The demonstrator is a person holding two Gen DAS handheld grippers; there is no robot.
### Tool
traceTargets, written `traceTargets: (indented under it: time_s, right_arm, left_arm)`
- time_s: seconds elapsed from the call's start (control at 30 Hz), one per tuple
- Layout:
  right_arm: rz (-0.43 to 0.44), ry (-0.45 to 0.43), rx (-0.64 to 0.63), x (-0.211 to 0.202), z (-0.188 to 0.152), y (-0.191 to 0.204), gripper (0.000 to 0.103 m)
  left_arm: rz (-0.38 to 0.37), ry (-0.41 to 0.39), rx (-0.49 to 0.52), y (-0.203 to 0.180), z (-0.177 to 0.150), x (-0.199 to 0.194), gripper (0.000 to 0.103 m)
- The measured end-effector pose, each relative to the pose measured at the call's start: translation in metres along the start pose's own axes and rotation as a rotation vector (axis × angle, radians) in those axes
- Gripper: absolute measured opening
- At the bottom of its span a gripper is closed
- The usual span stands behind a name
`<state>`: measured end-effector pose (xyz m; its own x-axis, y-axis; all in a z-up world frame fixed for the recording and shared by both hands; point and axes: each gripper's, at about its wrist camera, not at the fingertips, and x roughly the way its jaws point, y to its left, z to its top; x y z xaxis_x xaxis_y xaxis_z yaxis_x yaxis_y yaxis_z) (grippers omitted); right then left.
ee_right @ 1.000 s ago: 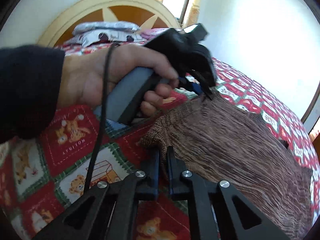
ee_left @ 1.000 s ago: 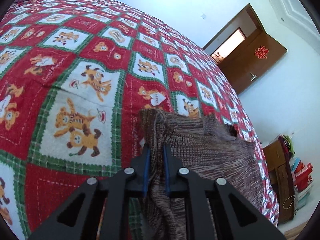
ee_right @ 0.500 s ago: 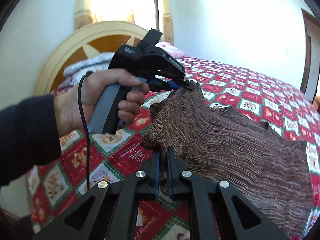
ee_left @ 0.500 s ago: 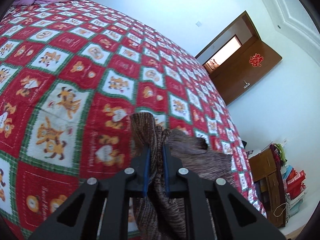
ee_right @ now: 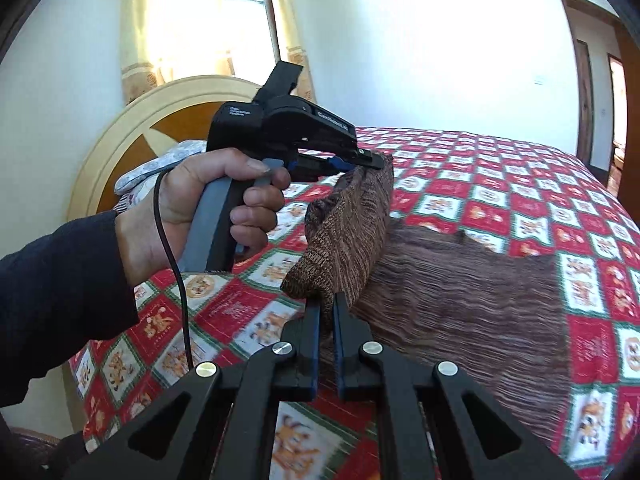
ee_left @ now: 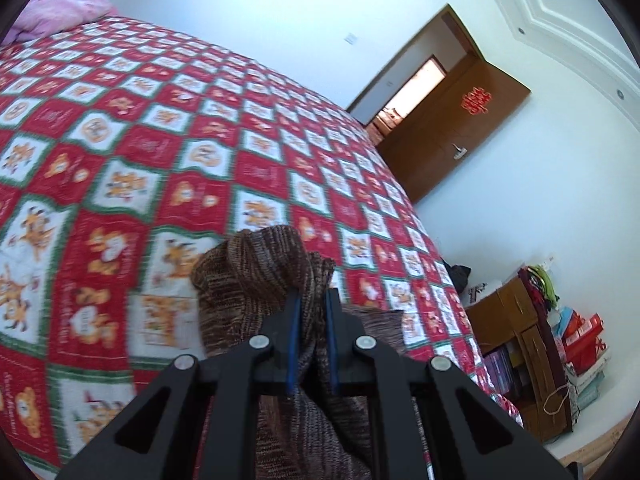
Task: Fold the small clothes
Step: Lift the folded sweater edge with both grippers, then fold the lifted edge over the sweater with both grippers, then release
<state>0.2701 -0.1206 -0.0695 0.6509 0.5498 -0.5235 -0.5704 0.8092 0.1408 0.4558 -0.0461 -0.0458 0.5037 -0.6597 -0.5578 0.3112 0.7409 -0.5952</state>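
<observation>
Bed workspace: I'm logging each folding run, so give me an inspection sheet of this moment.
Surface: bed with red, white and green bear-print quilt, no bare mattress showing.
Job's things: brown knit garment, one edge lifted off the quilt, the rest lying on it.
Clutter: pink pillow at the head end.
Grippers: left claw and right claw each shut on the garment's edge.
Cables: black cable hanging from the left handle.
Surroundings: wooden headboard, curtained window, open door, boxes and bags beside the bed.
</observation>
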Motion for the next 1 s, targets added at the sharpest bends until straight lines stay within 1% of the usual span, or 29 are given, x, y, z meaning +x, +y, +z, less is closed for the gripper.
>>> traceTargets:
  time_s: [0.07,0.23,0.43,0.6,0.67,0.77,0.83,0.93,1.0]
  right_arm:
    - [-0.013,-0.001,0.022,-0.009,-0.004,-0.009,0.005]
    - [-0.04,0.013,0.115,-0.022,-0.02,-0.044,0.004]
    - [-0.069,0.049,0.215,-0.032,-0.04,-0.076,0.004]
    - [-0.082,0.083,0.318,-0.041,-0.055,-0.106,0.004]
    - [-0.095,0.092,0.352,-0.041,-0.064,-0.116,0.004]
    - [-0.121,0.138,0.401,-0.035,-0.078,-0.131,0.004]
    - [-0.128,0.151,0.439,-0.035,-0.084,-0.142,0.004]
    - [-0.146,0.162,0.46,-0.036,-0.091,-0.149,0.004]
    - [-0.143,0.173,0.475,-0.035,-0.095,-0.153,0.004]
  left_arm:
    - [-0.002,0.007,0.022,-0.012,-0.001,0.008,0.012]
    - [-0.013,0.053,0.059,-0.038,-0.006,0.035,0.012]
    - [-0.022,0.106,0.105,-0.071,-0.018,0.067,0.012]
    - [-0.003,0.157,0.147,-0.09,-0.03,0.103,0.012]
    - [0.021,0.186,0.168,-0.097,-0.039,0.12,0.012]
    - [0.04,0.215,0.183,-0.103,-0.048,0.138,0.012]
    - [0.054,0.221,0.203,-0.11,-0.053,0.147,0.012]
    - [0.076,0.217,0.253,-0.121,-0.059,0.154,0.013]
    - [0.083,0.205,0.304,-0.132,-0.065,0.149,0.013]
